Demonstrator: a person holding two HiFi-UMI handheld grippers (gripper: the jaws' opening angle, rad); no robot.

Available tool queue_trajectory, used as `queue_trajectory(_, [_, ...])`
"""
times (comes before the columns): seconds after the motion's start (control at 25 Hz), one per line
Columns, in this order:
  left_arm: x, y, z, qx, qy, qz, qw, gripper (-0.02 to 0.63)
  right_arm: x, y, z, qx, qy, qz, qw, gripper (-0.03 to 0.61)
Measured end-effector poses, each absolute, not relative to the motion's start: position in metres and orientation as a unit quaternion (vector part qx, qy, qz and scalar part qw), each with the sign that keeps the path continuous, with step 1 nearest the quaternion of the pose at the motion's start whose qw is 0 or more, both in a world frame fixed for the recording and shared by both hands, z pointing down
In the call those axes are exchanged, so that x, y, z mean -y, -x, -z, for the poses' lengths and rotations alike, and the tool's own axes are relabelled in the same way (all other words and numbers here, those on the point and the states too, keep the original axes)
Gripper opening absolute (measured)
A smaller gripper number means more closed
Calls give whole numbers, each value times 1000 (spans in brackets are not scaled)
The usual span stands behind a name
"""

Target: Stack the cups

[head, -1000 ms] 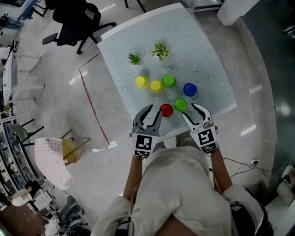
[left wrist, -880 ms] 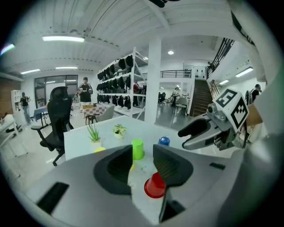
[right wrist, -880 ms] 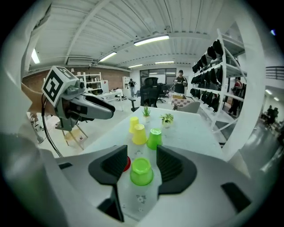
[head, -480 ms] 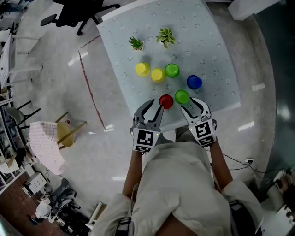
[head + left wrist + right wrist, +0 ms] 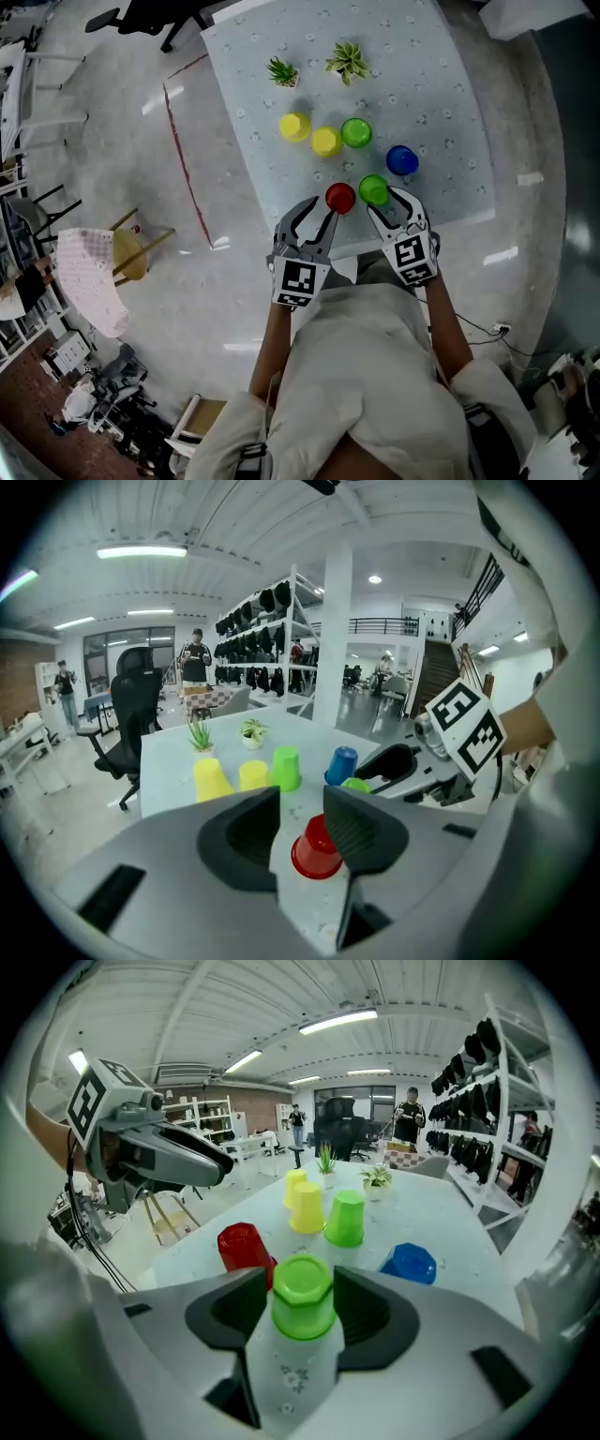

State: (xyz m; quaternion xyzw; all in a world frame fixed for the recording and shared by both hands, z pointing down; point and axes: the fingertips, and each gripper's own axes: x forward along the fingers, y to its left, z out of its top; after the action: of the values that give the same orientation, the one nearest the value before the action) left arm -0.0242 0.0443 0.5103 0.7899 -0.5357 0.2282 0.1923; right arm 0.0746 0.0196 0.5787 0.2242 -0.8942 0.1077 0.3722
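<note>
Right gripper view: right hand-held gripper [image 5: 302, 1286] has its jaws apart and just been opening, with the near green cup [image 5: 302, 1305] upside down between the tips; pad contact unclear. Left hand-held gripper [image 5: 300, 806]: jaws a narrow gap apart, clamped on nothing, with the inverted red cup [image 5: 314, 855] just beyond its tips. Both cups stand side by side near the worktop [image 5: 450, 1232] front edge. Farther: blue cup [image 5: 409, 1264], far green cup [image 5: 346, 1218], nearer yellow cup [image 5: 307, 1208], farther yellow cup [image 5: 293, 1185]. Rearmost: spiky plant [image 5: 325, 1160] and pale plant [image 5: 378, 1177].

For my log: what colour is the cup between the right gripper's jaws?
Green cup, clearest in the right gripper view.
</note>
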Motion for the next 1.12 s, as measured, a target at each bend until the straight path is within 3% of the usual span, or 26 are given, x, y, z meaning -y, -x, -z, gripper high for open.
queue_trajectory(0.44, [-42,22,-512,550,-779,-227,199,150,-11,-68,-577,901,-198,-86,376,206])
queue_trajectory(1.12, [-15,11,-492,548,-788,-213,182,150,32,-67,-485,920,-189,-74,335,204])
